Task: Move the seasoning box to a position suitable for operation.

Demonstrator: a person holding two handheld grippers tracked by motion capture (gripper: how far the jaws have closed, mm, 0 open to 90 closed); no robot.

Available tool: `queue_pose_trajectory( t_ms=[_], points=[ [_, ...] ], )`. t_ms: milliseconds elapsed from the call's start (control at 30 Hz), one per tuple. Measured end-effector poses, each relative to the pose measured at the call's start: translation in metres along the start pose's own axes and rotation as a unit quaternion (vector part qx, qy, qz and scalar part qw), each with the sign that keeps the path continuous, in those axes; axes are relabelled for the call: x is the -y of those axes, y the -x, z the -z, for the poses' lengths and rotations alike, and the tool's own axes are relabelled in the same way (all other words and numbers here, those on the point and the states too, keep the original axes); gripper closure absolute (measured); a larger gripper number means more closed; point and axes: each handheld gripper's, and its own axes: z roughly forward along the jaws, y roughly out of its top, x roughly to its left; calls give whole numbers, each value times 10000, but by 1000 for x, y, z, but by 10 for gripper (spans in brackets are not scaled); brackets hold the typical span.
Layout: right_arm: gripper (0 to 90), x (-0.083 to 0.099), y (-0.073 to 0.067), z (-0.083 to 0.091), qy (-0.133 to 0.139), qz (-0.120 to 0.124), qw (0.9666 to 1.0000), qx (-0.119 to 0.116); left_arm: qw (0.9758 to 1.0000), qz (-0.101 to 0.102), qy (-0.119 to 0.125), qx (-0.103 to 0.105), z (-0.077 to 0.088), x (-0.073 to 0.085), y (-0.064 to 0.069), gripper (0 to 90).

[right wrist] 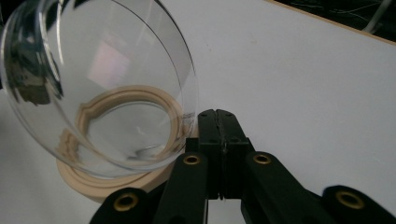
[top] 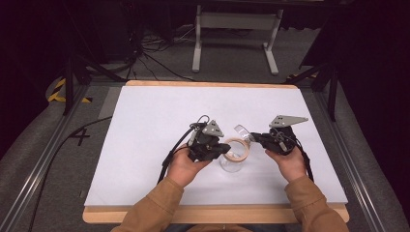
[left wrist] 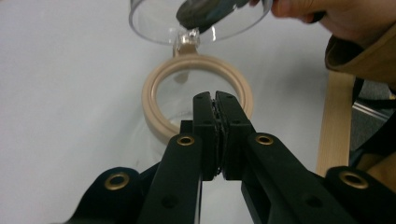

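- A white sheet (top: pixel 159 145) covers most of a wooden table (top: pixel 212 215); bare wood shows as a strip along the near edge and a thin line along the far edge.
- Grey carpet (top: pixel 227 53) surrounds the table, with metal rails (top: pixel 43 164) along its left and right sides, black cables (top: pixel 150 46) on the floor beyond the far edge, and a white frame stand (top: pixel 237 29) farther back. The rest of the room is dark.
- A clear glass jar (top: pixel 232 162) stands near the middle of the table, somewhat toward the near edge. A tan ring (left wrist: pixel 161 95) circles its mouth.
- The left gripper (left wrist: pixel 217 100) has its jaws pressed together on the near side of that tan ring; the rim runs between the tips.
- The right gripper (right wrist: pixel 222 116) has its jaws closed on the edge of a clear round lid (right wrist: pixel 93 70), which is tilted up and open above the ring. In the high view the lid (top: pixel 241 130) sits at the jaw tips, toward the jar's far side.
- Tan sleeves (top: pixel 150 210) come in from the near edge.
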Motion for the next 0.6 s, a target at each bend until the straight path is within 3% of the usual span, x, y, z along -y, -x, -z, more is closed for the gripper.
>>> queue_pose_trajectory(
  t_ms=[333,400,533,600],
  points=[
    [898,2,-2,0,-59,-28,10000,64,9985,-197,508,-71,-3,-17,7,868],
    [897,3,-2,0,-69,-38,10000,58,9979,-131,636,-61,-5,-19,7,859],
    [897,5,-2,1,-60,-18,10000,26,9983,-51,575,-86,-10,-18,3,831],
    [897,5,-2,1,-56,-36,10000,13,9978,42,658,-47,-9,-18,1,828]
  ],
)
